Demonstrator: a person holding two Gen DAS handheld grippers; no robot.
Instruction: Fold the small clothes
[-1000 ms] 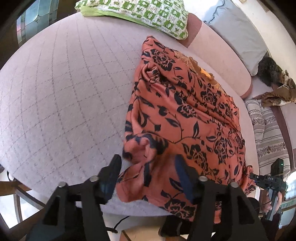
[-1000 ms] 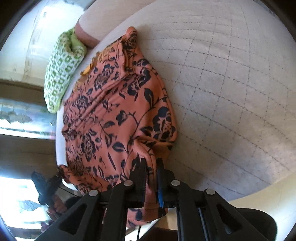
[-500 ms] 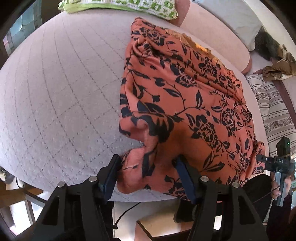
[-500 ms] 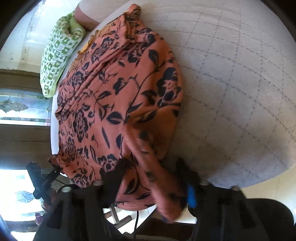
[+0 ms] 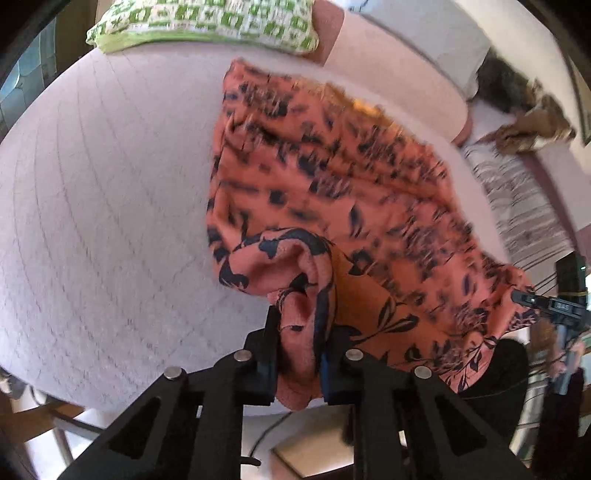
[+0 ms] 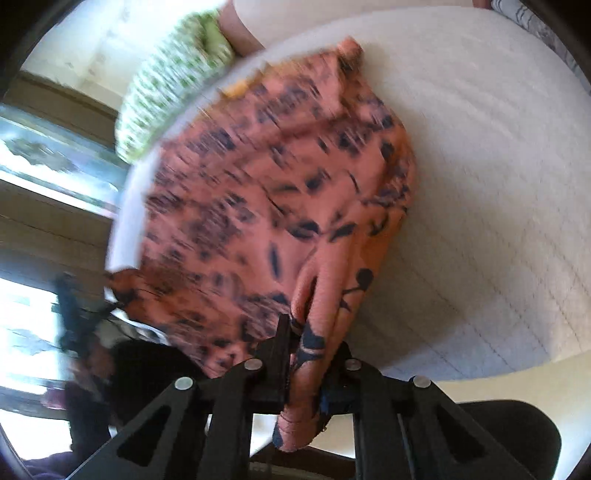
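Both tools are closing on bunched near corners of the orange floral garment (image 5: 332, 206): left tool (image 5: 297, 350), right tool (image 6: 304, 365). The rest spreads ahead across the bed (image 5: 103, 221). Lift evenly, carry both corners forward together, keeping the edge taut

Pale quilted bed (image 5: 103, 206); green patterned pillow (image 5: 207, 22); sunlit window (image 6: 22, 314).

Right hand-held gripper (image 6: 301, 354) closing, pinching bunched orange floral garment (image 6: 280, 192) edge
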